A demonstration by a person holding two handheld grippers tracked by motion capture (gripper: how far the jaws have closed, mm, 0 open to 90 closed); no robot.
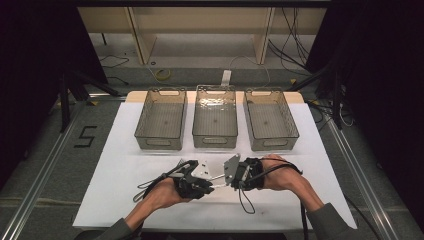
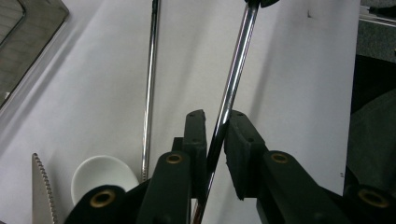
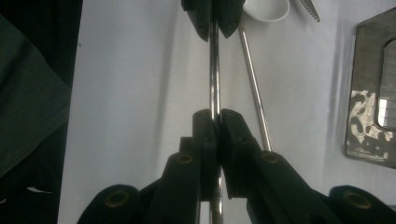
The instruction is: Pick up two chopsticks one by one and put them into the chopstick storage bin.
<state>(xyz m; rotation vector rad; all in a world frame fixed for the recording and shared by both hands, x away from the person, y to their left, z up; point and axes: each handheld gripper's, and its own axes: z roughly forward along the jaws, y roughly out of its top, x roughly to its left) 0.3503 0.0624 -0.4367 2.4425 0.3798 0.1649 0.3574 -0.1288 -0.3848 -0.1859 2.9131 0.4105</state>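
Observation:
A thin shiny metal rod (image 2: 233, 70) runs between my two grippers above the white table. My left gripper (image 2: 215, 119) has its black pads pressed on one end of the rod. My right gripper (image 3: 215, 116) is shut on the other end of the same rod (image 3: 214, 70). In the right gripper view the left gripper (image 3: 214, 23) faces me at the top, pinching the rod. In the high view both grippers, left (image 1: 212, 186) and right (image 1: 229, 179), meet tip to tip near the table's front middle.
A second metal rod (image 2: 149, 93) lies on the table beside the held one, with a small white spoon bowl (image 2: 100, 175) and a serrated knife blade (image 2: 42, 191) near it. Three clear bins (image 1: 161, 142) (image 1: 215, 142) (image 1: 274, 145) stand in a row behind the hands.

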